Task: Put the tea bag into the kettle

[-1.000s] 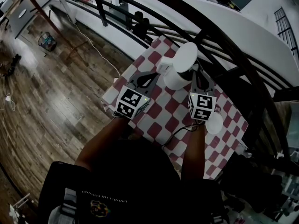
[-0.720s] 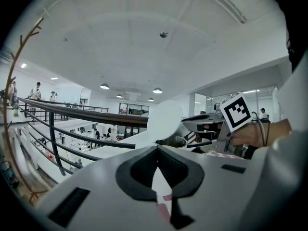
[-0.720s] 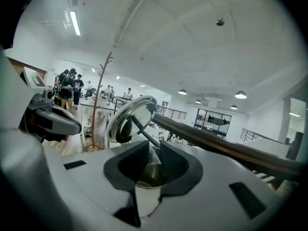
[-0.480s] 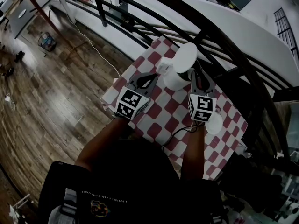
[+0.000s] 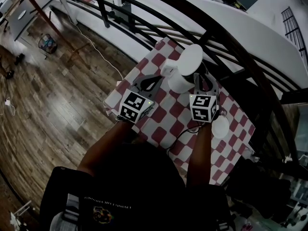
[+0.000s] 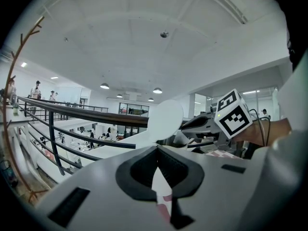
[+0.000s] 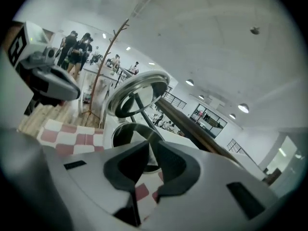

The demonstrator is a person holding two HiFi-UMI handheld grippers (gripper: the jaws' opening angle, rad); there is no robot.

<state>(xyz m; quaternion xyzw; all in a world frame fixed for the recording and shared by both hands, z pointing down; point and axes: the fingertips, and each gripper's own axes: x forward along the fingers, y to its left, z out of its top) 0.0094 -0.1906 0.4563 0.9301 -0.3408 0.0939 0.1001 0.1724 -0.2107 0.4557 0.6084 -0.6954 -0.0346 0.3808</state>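
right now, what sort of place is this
Probably a mezzanine or balcony inside a large open office or lab hall. A dark railing runs beside the small table with a checked cloth, a wood floor spreads out beyond it, and people stand along a far walkway.

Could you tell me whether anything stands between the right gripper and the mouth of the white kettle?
Nothing visible does. The white plastic kettle has its round lid raised, and its open mouth lies directly ahead of the right gripper.
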